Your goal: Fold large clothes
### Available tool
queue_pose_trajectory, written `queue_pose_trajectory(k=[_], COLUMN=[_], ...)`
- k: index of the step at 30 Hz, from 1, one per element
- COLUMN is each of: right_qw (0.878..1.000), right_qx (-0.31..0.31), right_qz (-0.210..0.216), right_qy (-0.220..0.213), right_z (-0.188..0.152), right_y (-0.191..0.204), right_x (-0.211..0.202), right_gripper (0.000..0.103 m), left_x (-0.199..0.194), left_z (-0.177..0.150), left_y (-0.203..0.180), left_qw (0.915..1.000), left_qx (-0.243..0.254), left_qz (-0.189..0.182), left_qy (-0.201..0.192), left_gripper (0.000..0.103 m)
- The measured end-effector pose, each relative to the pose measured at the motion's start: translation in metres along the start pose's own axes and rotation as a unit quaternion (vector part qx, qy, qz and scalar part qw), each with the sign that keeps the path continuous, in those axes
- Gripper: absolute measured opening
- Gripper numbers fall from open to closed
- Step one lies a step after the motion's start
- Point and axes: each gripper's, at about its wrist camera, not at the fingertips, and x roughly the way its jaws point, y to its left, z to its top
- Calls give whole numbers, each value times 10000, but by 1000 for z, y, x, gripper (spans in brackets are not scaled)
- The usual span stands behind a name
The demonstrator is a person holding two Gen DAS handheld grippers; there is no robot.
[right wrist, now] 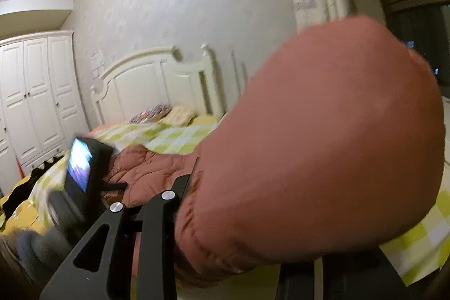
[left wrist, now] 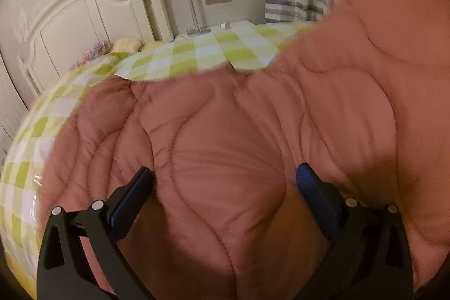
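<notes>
Left wrist view: left gripper (left wrist: 225, 182) has jaws spread wide, pads (left wrist: 315, 187) either side of a quilted bulge of the pink jacket (left wrist: 225, 131); whether they press it, can't tell; gripper angled down over the garment; jacket lies spread on the checked bedsheet (left wrist: 197, 47), far edge near mid-bed, right part lifted and blurred; headboard (left wrist: 112, 4) beyond. Right wrist view: right gripper (right wrist: 239, 215) nearly closed, pinching a puffy jacket section, likely a sleeve (right wrist: 323, 145), held up off the bed, pointing roughly level; left gripper's body and screen (right wrist: 81, 165) low at left over the jacket; wardrobe (right wrist: 36, 92) far left. Judgement: fold just starting; first sleeve being brought over, body folds all left.
</notes>
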Motion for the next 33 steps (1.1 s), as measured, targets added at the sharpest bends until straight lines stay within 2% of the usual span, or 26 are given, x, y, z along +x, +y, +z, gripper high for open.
queue_pose_trajectory(k=[1, 5, 6, 9, 12, 14, 15, 17, 19, 21, 23, 24, 26, 30, 33], right_qw=[9999, 9986, 9984, 9976, 9967, 9955, 9943, 9917, 9880, 9839, 9803, 9781, 9769, 9881, 9880], right_qx=[-115, -485, -518, -620, -754, -886, -1007, -1226, -1480, -1728, -1921, -2011, -2013, -1334, -1284], right_qz=[-71, -189, -228, -315, -315, -322, -333, -375, -414, -434, -426, -476, -620, -630, -743], right_qy=[13, -47, -45, -1, -6, -31, -54, -84, -117, -153, -166, -240, -369, -431, -427], right_z=[-2, 1, 4, 5, 4, 5, 5, 5, 5, 6, 7, 9, 14, 35, 43], right_y=[6, 20, 19, 22, 30, 36, 40, 48, 57, 64, 73, 76, 77, 43, 38], right_x=[2, -4, -4, -2, -1, -2, -3, -3, -4, -5, -4, -3, 1, 0, -2], right_gripper=[36, 36, 36, 36, 36, 36, 36, 36, 36, 36, 36, 36, 35, 34, 34], left_x=[-2, -9, -21, -39, -23, -9, 1, 20, 63, 107, 101, 88, 78, 72, 69], left_z=[-3, 13, 18, 43, 85, 107, 119, 127, 120, 92, 92, 93, 89, 77, 74], left_y=[-2, 8, 17, 55, 90, 100, 97, 81, 60, 43, 47, 53, 61, 77, 71], left_qw=[9999, 9996, 9996, 9984, 9966, 9961, 9968, 9983, 9975, 9931, 9946, 9965, 9968, 9923, 9885], left_qx=[9, 52, -2, -398, -742, -863, -797, -500, -122, 33, -139, -325, -486, -999, -1311], left_qz=[78, -214, -297, -93, 212, 91, 51, 306, 530, 489, 466, 255, -83, -199, -317], left_qy=[-128, 170, 6, -389, -297, -129, -58, 54, 455, 1065, 917, 730, 632, 700, 681], left_gripper=[101, 100, 101, 101, 101, 101, 101, 101, 101, 101, 101, 101, 101, 101, 101])
